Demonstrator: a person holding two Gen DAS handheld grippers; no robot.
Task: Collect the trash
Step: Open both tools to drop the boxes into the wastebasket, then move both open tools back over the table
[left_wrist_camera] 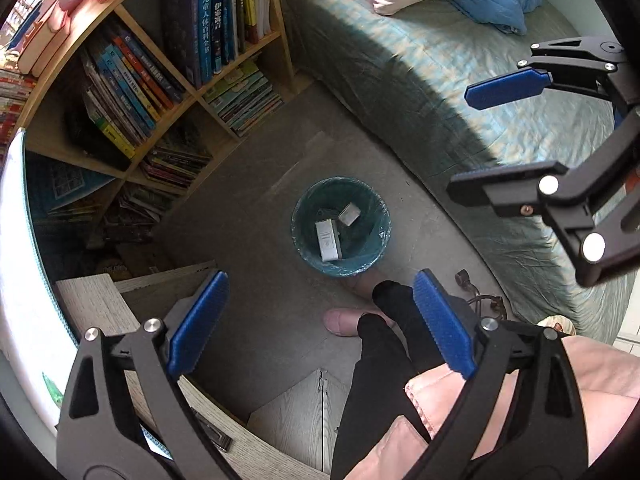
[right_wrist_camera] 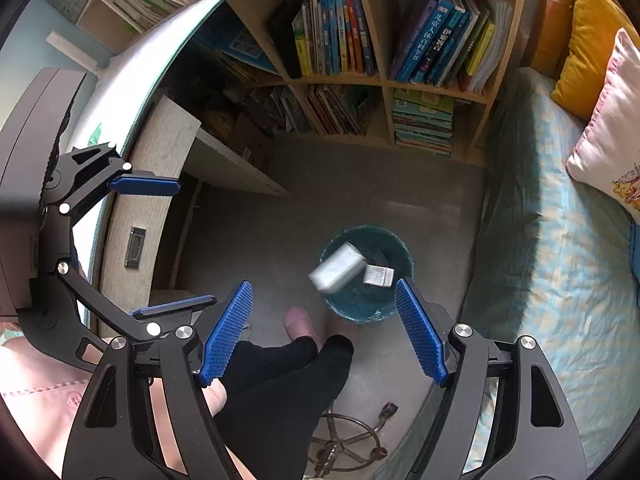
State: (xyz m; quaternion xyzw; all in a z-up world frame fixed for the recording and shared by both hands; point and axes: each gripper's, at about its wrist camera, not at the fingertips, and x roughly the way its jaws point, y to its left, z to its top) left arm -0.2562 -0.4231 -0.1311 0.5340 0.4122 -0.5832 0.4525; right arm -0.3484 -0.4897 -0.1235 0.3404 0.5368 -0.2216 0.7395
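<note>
A round bin with a teal liner (left_wrist_camera: 308,216) stands on the grey floor; it also shows in the right wrist view (right_wrist_camera: 352,308). Inside lie a long white box (left_wrist_camera: 328,240) and a smaller grey box (left_wrist_camera: 349,213). In the right wrist view the long box (right_wrist_camera: 338,268) looks blurred over the bin's rim beside the small box (right_wrist_camera: 378,276). My left gripper (left_wrist_camera: 320,320) is open and empty, high above the bin. My right gripper (right_wrist_camera: 324,328) is open and empty, also above the bin; it shows in the left wrist view (left_wrist_camera: 476,140).
A wooden bookshelf (left_wrist_camera: 192,92) full of books stands behind the bin. A bed (left_wrist_camera: 440,80) with pillows lies to the right. A desk with a drawer (right_wrist_camera: 136,240) is on the left. The person's legs and slippered feet (left_wrist_camera: 342,320) are just before the bin. A stool base (right_wrist_camera: 344,440) is underneath.
</note>
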